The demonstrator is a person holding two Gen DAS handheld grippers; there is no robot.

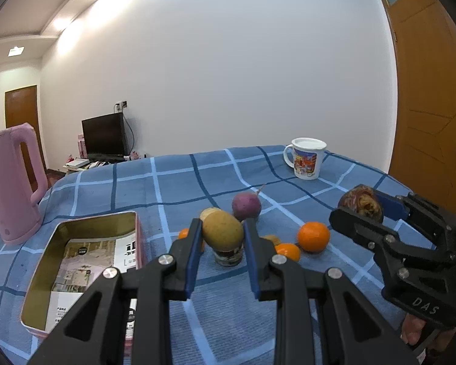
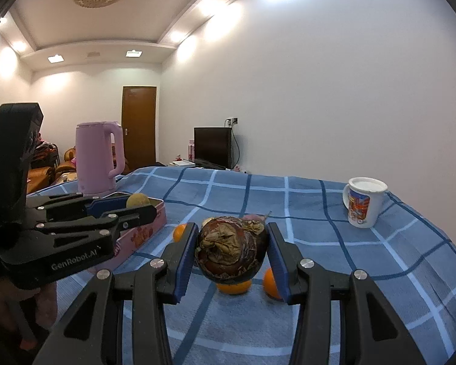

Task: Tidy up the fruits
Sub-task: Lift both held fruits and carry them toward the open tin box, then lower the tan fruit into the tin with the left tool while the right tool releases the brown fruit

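A: What do the jaws hold?
B: The left gripper (image 1: 222, 237) clamps a yellow-green fruit (image 1: 222, 231), centre frame, above the desk (image 1: 197, 182). The right gripper (image 2: 232, 249) clamps a dark brown wrinkled fruit (image 2: 232, 249).
A: The rest?
B: Oranges (image 1: 313, 236) and a purple fruit (image 1: 246, 205) lie mid-desk; the open tin (image 1: 85, 261) sits lower left.

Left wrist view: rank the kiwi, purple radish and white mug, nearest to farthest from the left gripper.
1. Kiwi, clamped in the left gripper.
2. Purple radish, just behind, slightly right.
3. White mug, at the far right of the table.
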